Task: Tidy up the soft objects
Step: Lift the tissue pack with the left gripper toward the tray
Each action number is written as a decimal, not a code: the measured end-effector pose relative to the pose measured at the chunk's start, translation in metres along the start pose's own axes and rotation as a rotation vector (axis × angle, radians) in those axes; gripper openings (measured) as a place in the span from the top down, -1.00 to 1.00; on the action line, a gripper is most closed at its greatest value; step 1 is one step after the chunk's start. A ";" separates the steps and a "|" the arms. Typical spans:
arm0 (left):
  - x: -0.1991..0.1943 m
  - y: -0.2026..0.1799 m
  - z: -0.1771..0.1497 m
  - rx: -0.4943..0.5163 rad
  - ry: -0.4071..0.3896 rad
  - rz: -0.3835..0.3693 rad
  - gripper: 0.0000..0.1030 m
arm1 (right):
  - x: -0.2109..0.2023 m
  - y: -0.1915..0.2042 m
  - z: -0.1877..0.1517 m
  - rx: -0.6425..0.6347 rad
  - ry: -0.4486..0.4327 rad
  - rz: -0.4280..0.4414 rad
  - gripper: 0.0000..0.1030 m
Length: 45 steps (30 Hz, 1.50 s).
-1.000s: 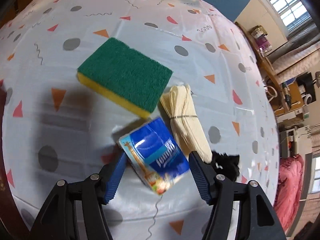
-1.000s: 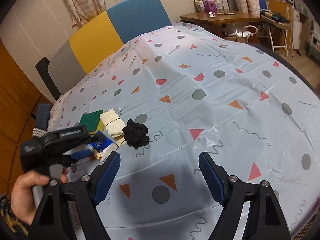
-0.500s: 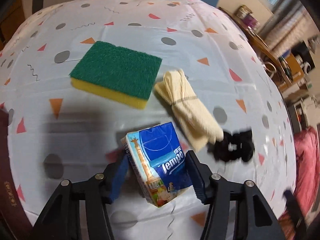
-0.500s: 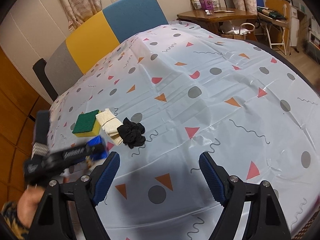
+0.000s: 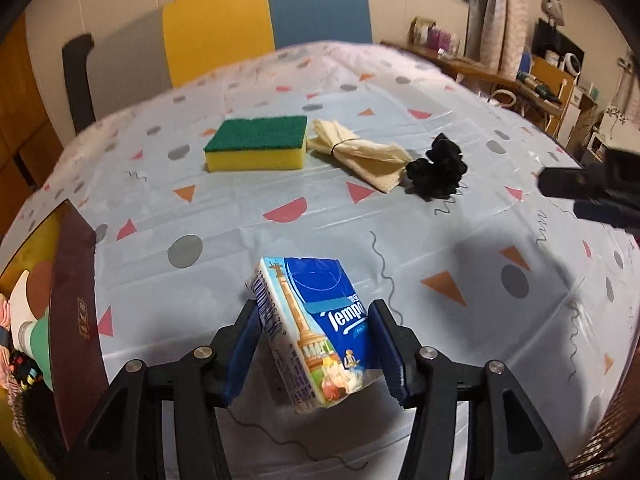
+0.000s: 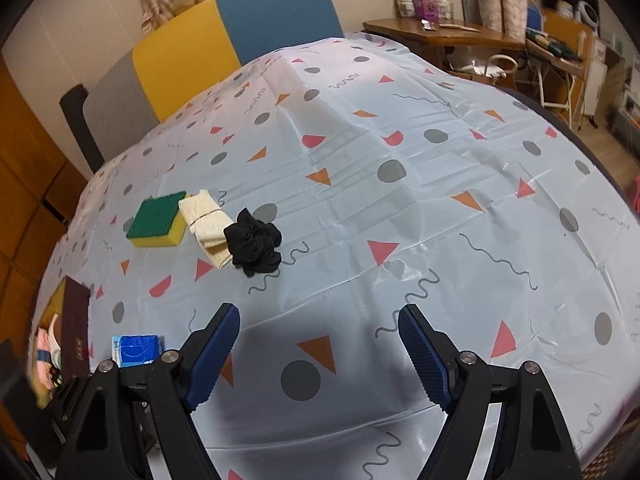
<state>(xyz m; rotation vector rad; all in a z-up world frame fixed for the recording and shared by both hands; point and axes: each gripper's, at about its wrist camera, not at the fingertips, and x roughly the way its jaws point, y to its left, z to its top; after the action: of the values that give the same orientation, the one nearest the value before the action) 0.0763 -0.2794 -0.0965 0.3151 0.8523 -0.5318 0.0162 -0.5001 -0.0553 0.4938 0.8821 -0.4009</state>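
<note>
Table w/ patterned tablecloth [image 6: 400,208] fills both views; 1 chair [image 5: 272,28] w/ grey, yellow and blue back panels stands at its far edge. Left gripper [image 5: 316,346] has its jaws partway in, just been closing, and both blue pads press the sides of 1 Tempo tissue pack [image 5: 316,320]; pack sits between the fingers, tilted, held above the cloth near the table's near-left edge. Right gripper [image 6: 318,354] is wide apart w/ nothing between the jaws, only cloth below. Farther back, 3 soft things in a row on the cloth: 1 green-and-yellow sponge [image 5: 256,142], 1 cream cloth bundle [image 5: 360,154] tied w/ a band just beside it, 1 black scrunchie [image 5: 438,170] touching the bundle's end. Left view alone shows the pack's print and the grip; right view shows only a blue bit of the pack [image 6: 138,350] at lower left. A dark red box edge [image 5: 74,304] shows at the table's left side in both.
</note>
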 end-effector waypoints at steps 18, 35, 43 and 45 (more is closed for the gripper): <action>0.011 0.009 -0.013 -0.071 -0.005 -0.017 0.25 | 0.013 0.009 -0.005 -0.063 0.016 -0.043 -0.59; 0.007 0.022 -0.006 -0.105 0.058 -0.222 -0.43 | 0.009 0.006 0.000 -0.031 0.013 -0.016 -0.60; 0.009 -0.012 0.018 0.169 0.054 -0.134 -0.54 | 0.000 0.002 0.003 -0.002 -0.011 0.011 -0.60; 0.019 -0.017 0.018 0.211 0.091 -0.093 -0.19 | 0.001 0.001 0.003 0.004 -0.005 0.012 -0.60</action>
<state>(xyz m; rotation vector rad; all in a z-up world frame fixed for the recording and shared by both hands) 0.0884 -0.3080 -0.1007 0.4973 0.9040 -0.7002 0.0189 -0.5011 -0.0548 0.5013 0.8729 -0.3927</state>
